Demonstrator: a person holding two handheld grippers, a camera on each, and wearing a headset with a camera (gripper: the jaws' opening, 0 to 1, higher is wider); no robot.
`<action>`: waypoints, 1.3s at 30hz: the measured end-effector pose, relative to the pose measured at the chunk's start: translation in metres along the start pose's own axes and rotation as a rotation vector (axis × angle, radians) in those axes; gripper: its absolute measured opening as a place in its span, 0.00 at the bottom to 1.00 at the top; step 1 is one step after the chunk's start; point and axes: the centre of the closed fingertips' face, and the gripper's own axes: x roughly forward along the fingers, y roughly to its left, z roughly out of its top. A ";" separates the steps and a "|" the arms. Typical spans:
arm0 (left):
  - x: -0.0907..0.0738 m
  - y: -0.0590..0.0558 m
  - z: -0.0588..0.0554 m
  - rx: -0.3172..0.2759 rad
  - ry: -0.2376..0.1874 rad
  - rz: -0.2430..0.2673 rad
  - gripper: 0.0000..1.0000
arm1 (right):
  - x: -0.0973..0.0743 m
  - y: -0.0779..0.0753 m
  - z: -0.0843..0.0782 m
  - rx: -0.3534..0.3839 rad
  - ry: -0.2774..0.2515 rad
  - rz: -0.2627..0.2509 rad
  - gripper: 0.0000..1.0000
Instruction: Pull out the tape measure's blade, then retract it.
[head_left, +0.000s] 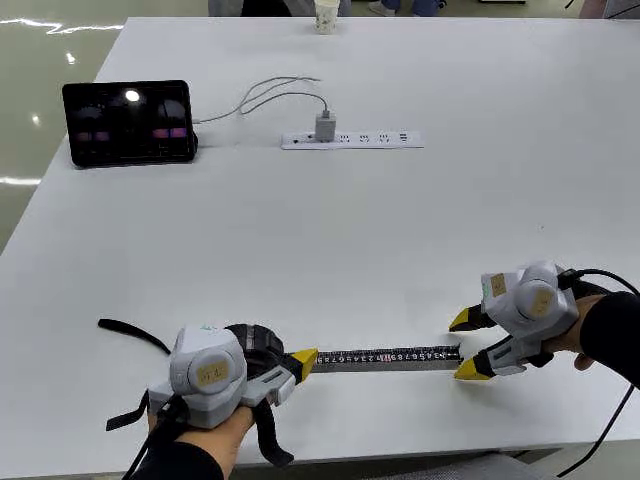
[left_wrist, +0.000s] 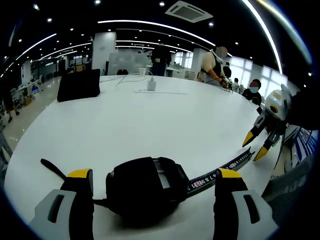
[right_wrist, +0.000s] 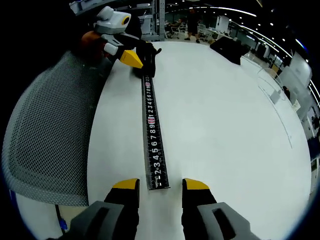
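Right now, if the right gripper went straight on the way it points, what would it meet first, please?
Probably the free end of the tape blade, lying between the open jaws of the right gripper; the black case sits further along.

Grey grippers (head_left: 296, 368) (head_left: 462, 347), yellow-tipped jaws, black sleeves (head_left: 612, 330)

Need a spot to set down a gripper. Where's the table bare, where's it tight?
Bare: the wide band between the power strip and the tape blade, and the right side past the strip. Crowded: the near edge, where left gripper, tape measure case, blade and right gripper line up; far left holds the tablet and cable.
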 end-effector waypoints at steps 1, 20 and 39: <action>0.000 0.000 0.000 0.000 0.000 0.001 0.99 | 0.001 0.001 0.000 0.001 0.003 0.001 0.29; 0.003 0.010 -0.004 -0.073 0.023 0.033 0.86 | 0.006 0.000 -0.006 0.010 0.068 -0.006 0.11; 0.002 0.008 -0.008 -0.018 0.078 0.036 0.61 | 0.006 -0.002 -0.006 0.028 0.084 -0.009 0.11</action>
